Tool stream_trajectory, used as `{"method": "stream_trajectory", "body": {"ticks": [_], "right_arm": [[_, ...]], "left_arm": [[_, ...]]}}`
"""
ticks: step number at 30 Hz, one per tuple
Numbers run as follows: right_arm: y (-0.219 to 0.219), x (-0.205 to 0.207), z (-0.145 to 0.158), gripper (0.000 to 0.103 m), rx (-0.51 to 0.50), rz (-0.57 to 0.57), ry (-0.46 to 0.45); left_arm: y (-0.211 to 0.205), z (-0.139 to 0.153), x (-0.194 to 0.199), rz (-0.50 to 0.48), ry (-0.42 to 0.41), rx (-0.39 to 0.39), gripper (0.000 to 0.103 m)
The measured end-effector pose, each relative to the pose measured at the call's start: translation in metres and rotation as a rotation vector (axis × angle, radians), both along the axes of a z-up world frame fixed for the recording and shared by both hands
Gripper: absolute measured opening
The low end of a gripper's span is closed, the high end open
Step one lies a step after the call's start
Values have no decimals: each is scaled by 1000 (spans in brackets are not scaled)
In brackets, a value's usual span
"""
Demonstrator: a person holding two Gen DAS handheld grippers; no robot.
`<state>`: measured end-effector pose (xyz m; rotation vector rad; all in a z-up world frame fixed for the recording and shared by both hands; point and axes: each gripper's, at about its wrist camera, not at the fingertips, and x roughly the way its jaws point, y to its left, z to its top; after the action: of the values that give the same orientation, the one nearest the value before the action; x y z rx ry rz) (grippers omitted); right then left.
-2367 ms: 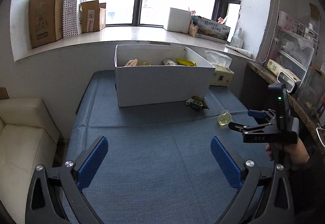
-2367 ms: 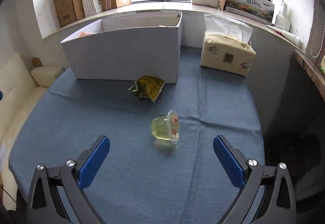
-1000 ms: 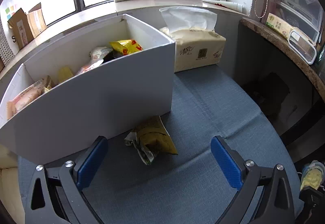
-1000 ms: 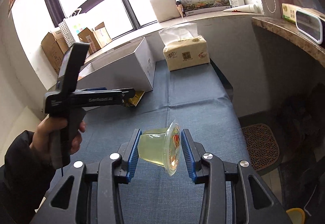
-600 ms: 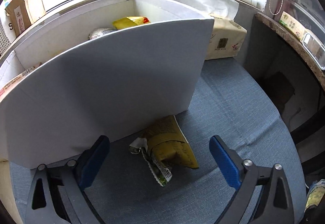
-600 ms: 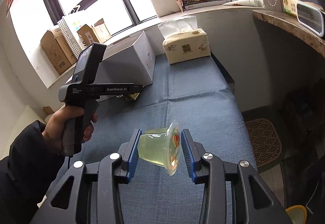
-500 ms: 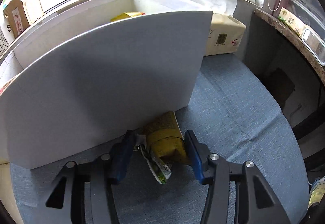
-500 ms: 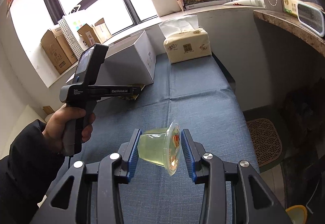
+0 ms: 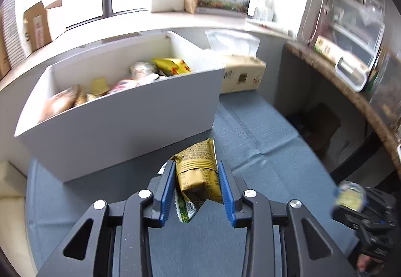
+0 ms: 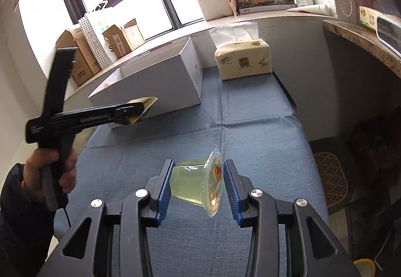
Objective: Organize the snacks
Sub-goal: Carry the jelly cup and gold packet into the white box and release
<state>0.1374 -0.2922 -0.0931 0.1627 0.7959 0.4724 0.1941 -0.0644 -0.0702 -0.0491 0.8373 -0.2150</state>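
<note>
Snack wrappers first: my left gripper (image 9: 196, 188) has the gold snack packet (image 9: 198, 171) between its blue pads (image 9: 167, 189), and the jaws are closing in on it, both pads already pressing its sides. From my right wrist view the packet (image 10: 141, 107) hangs clear of the blue tablecloth (image 10: 250, 126), sticking out past the tip of the left gripper (image 10: 132, 111), close in front of the near wall of the white box (image 10: 160, 83). A crumpled green-and-white wrapper end (image 9: 185, 209) hangs below the packet between my left fingers (part of the same packet or a second one, I cannot tell).

My right gripper (image 10: 198, 188) is clamped on the jelly cup (image 10: 198, 185), which lies on its side between the pads, its foil lid facing the right pad and its base against the left one. It is lifted off the cloth, near the front edge of the table. In the left wrist view the cup (image 9: 349, 198) shows only as a blur at the far right.

The white box (image 9: 120, 124) stands open at the back of the table with several snacks (image 9: 140, 73) already inside. A tissue pack (image 10: 243, 60) sits just right of the box, near it but apart. My left hand (image 10: 47, 171) grips the handle in a dark sleeve.
</note>
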Motion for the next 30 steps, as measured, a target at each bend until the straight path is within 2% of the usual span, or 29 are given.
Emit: {"method": "stream_trajectory", "body": {"ticks": [8,12,16,20,26,27,28,29,30], "right_arm": [[46,14,19,43,42,103,-28],[74,34,41,43,60,158,-58],[102,73,67,43,77,203,-85],[128,127,82,43,64,204,-74],[152,209,98,44,64,193,-30],[155,219,102,44,73,194,-41],[159,227,105,52,72,194,-45],[162,237,105,85,71,196,-36],[164,245,103,100,67,177,-8]], "left_arm": [[67,58,-67,107,-137,-125,38],[94,84,-67,142,-182,-109,39],[112,107,-37,153,-228,-129,39],[126,118,15,189,-205,-137,39],[127,113,74,185,-196,-45,41],[128,111,81,183,-193,-46,47],[128,108,89,177,-182,-48,65],[129,105,96,181,-168,-36,78],[129,102,101,193,-160,-15,103]]}}
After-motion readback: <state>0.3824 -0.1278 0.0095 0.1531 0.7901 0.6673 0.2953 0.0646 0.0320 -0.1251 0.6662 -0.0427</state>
